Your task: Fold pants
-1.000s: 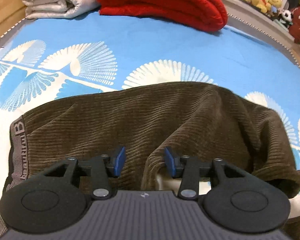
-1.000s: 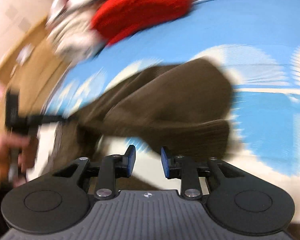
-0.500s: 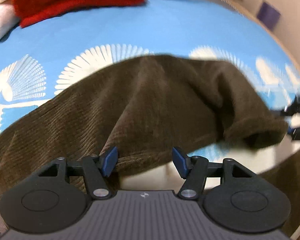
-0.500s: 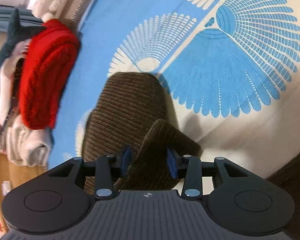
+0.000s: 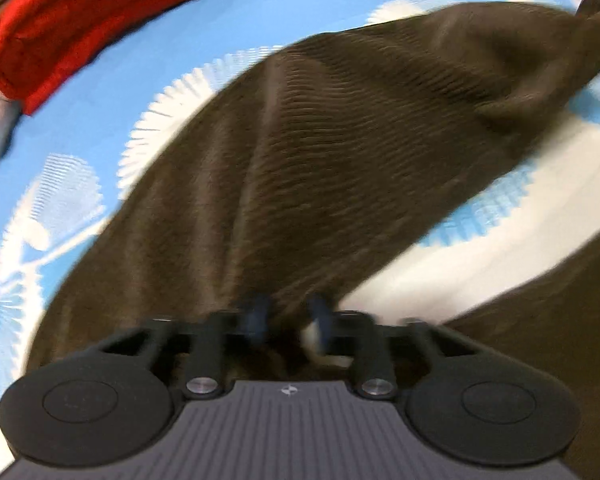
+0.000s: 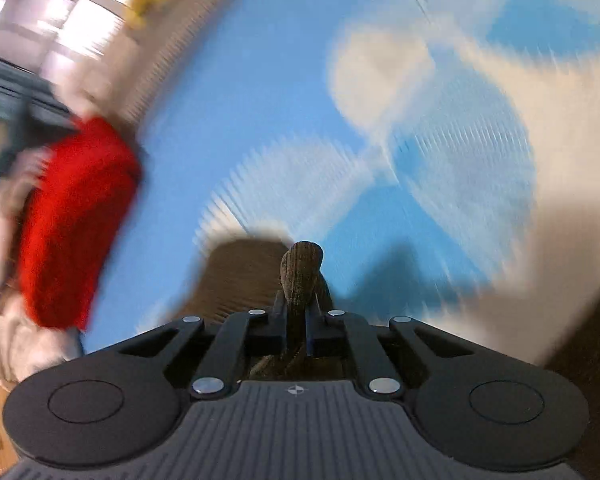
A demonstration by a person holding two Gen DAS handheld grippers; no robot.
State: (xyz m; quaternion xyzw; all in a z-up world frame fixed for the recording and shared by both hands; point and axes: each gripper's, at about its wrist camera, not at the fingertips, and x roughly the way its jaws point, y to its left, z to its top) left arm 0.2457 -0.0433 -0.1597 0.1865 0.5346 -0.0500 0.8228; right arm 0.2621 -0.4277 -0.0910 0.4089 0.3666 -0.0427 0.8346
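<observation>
both grippers clamped on brown corduroy pants over a blue patterned bedspread

left wrist view: the left gripper (image 5: 287, 322) has just been closing, and its blurred blue pads now pinch a bunched edge of the pants (image 5: 340, 152); the ribbed cloth stretches up and away toward the top right, lifted off the blue and white bedspread (image 5: 148, 60), with a red blanket (image 5: 76, 20) at the upper left. right wrist view: the right gripper (image 6: 296, 320) has just been closing too, its pads pressed tight on a narrow fold of the pants (image 6: 300, 276) that sticks up between them; more brown cloth lies just behind on the bedspread (image 6: 284, 92), and the red blanket (image 6: 76, 224) sits blurred at the left.
</observation>
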